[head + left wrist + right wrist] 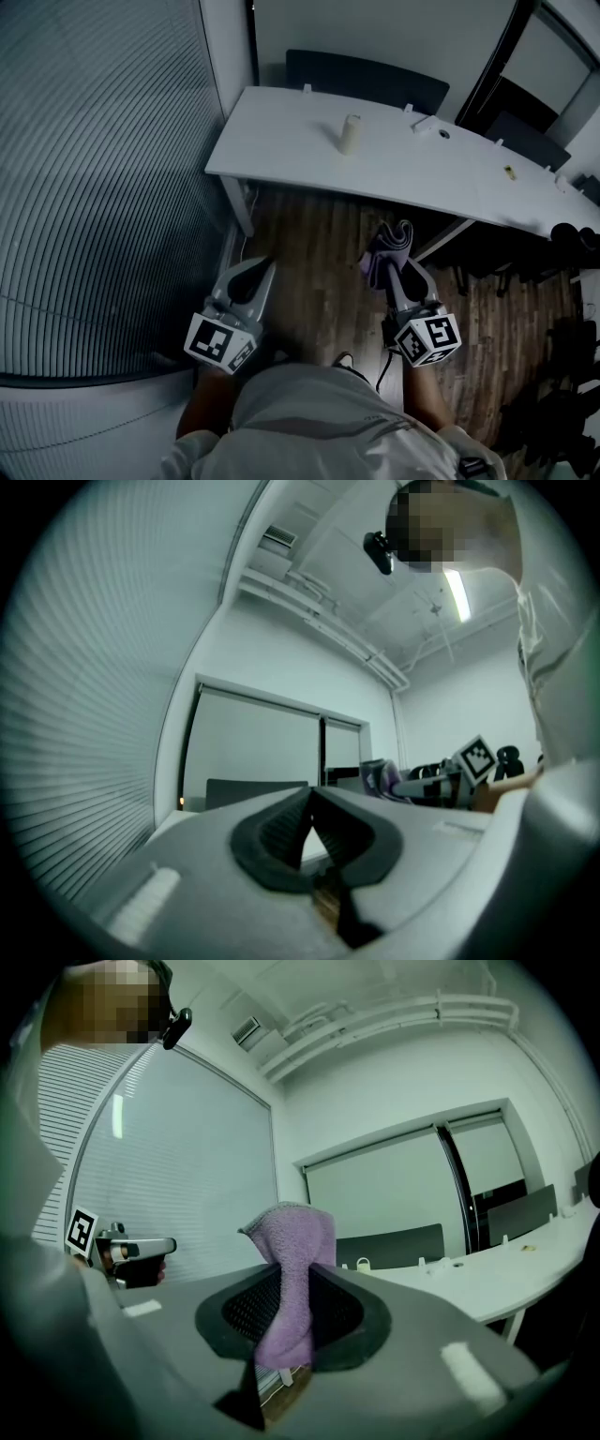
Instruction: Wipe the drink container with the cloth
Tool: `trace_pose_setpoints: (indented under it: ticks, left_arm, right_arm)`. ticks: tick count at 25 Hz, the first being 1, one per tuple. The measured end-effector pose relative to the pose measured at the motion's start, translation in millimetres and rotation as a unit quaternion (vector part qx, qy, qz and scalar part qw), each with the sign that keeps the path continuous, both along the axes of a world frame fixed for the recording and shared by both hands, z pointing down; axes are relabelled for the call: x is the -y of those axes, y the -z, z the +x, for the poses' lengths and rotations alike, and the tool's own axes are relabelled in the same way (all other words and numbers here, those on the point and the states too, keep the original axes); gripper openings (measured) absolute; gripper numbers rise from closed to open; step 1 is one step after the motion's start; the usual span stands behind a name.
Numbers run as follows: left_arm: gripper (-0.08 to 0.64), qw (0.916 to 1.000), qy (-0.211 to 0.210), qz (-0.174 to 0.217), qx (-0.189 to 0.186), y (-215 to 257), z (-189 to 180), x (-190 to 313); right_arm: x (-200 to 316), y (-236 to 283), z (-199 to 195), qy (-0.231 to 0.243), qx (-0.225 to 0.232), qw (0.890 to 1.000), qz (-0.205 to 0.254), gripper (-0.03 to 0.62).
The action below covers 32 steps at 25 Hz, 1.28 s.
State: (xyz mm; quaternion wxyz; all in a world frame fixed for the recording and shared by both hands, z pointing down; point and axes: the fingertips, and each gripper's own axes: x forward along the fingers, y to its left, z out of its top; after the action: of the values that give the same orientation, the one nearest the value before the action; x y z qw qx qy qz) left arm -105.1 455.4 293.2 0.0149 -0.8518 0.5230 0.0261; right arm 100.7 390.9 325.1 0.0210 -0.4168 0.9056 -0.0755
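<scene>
Now, your left gripper (312, 808): jaws fully together, empty
your right gripper (392, 266): clamped on purple cloth (395, 241)
drink container (350, 134): upright on white table (281, 131), apart from both

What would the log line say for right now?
left gripper: shut, empty | right gripper: shut on purple cloth | drink container: upright on white table, untouched

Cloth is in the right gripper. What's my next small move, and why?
Probably carry the right gripper forward toward the white table. It is already shut on the purple cloth, but the drink container stands on the table well ahead of both grippers, untouched. The left gripper is shut and empty.
</scene>
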Motion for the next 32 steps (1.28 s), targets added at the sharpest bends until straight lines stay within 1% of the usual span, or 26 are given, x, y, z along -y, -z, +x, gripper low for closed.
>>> trace_pose_setpoints:
  ticks: [5, 7, 9, 12, 14, 16, 19, 22, 25, 29, 32]
  left_arm:
    - [0.002, 0.9998, -0.015, -0.003, 0.009, -6, -29, 0]
    - [0.002, 0.9997, -0.020, -0.012, 0.007, -12, -41, 5]
    - [0.002, 0.9994, -0.026, -0.022, 0.002, -19, -43, 10]
    - [0.002, 0.9990, -0.038, -0.022, 0.010, -25, -30, 18]
    - [0.002, 0.9988, -0.041, -0.021, 0.015, -26, -21, 31]
    - [0.002, 0.9987, -0.042, -0.023, 0.017, -27, -13, 44]
    - [0.002, 0.9986, -0.040, -0.025, 0.022, -26, -3, 69]
    - [0.002, 0.9992, -0.028, -0.020, 0.019, -23, 10, 105]
    - [0.002, 0.9995, -0.021, -0.016, 0.017, -22, 30, 149]
    - [0.002, 0.9997, -0.017, -0.013, 0.012, -17, 71, 207]
    - [0.002, 0.9997, -0.014, -0.014, 0.012, -17, 97, 242]
  right_arm:
    - [-3, -9, -27, -0.016, 0.006, 1.000, -0.009, 0.091]
    - [-3, -16, -38, -0.023, 0.008, 1.000, -0.016, 0.091]
    - [-4, -24, -43, -0.021, 0.008, 0.999, -0.023, 0.091]
    - [1, -37, -31, -0.023, 0.005, 0.999, -0.038, 0.091]
    - [13, -43, -20, -0.029, 0.014, 0.998, -0.044, 0.091]
    - [28, -44, -12, -0.032, 0.023, 0.998, -0.045, 0.091]
    - [59, -41, -7, -0.021, 0.028, 0.999, -0.039, 0.092]
    - [96, -40, 5, -0.009, 0.026, 0.999, -0.038, 0.092]
    - [139, -36, 24, 0.004, 0.022, 0.999, -0.033, 0.092]
    - [194, -31, 59, 0.021, 0.015, 0.999, -0.032, 0.092]
    - [231, -32, 82, 0.032, 0.012, 0.999, -0.035, 0.092]
